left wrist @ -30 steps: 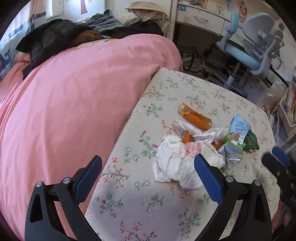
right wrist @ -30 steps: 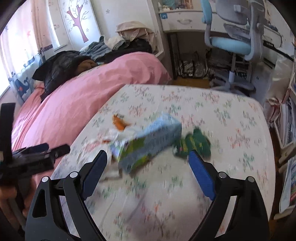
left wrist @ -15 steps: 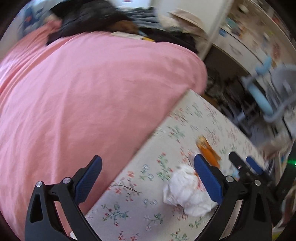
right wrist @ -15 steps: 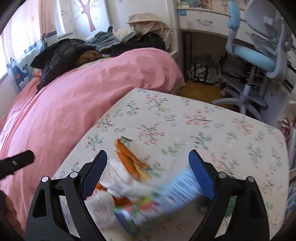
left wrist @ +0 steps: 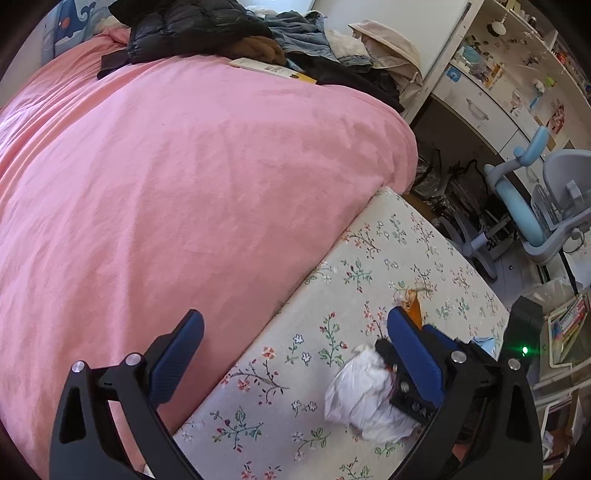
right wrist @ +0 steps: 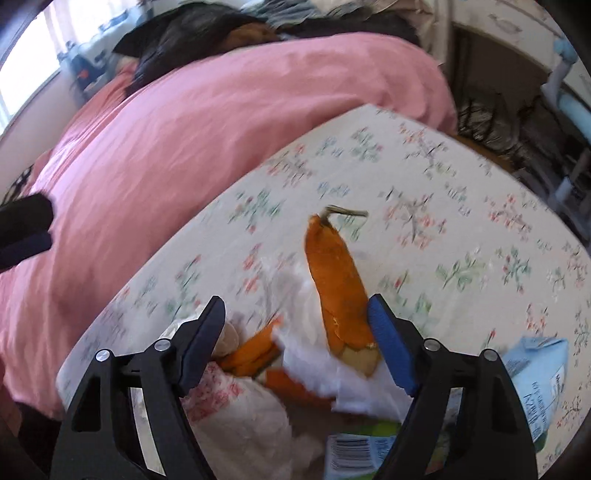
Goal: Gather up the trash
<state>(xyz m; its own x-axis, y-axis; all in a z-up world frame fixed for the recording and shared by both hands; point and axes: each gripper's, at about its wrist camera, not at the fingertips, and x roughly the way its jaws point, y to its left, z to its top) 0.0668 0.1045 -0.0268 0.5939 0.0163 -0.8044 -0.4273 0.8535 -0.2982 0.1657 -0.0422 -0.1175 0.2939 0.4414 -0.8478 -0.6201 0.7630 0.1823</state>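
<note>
A heap of trash lies on the floral tablecloth (right wrist: 424, 177): a long orange peel (right wrist: 332, 273), smaller peel pieces (right wrist: 251, 354), white tissue (right wrist: 306, 358), a crumpled pink-printed paper (right wrist: 229, 406) and a blue drink carton (right wrist: 535, 369). My right gripper (right wrist: 295, 343) is low over the heap with its jaws closing. Peel and tissue sit between them, and the right pad (right wrist: 388, 347) is at the long peel's edge. My left gripper (left wrist: 295, 354) hangs open over the table's bed-side edge, holding nothing. The white tissue (left wrist: 365, 391) lies by its right finger (left wrist: 413, 354).
A bed with a pink duvet (left wrist: 184, 177) borders the table on the left, with dark clothes (left wrist: 192, 26) piled at its far end. A blue-grey desk chair (left wrist: 535, 206), a desk (left wrist: 480, 107) and a bookshelf (left wrist: 569, 328) stand beyond the table's right side.
My right gripper has dropped close onto the trash heap and its jaws have narrowed. The carton now sits at its lower right. My left gripper rolled and swung toward the bed.
</note>
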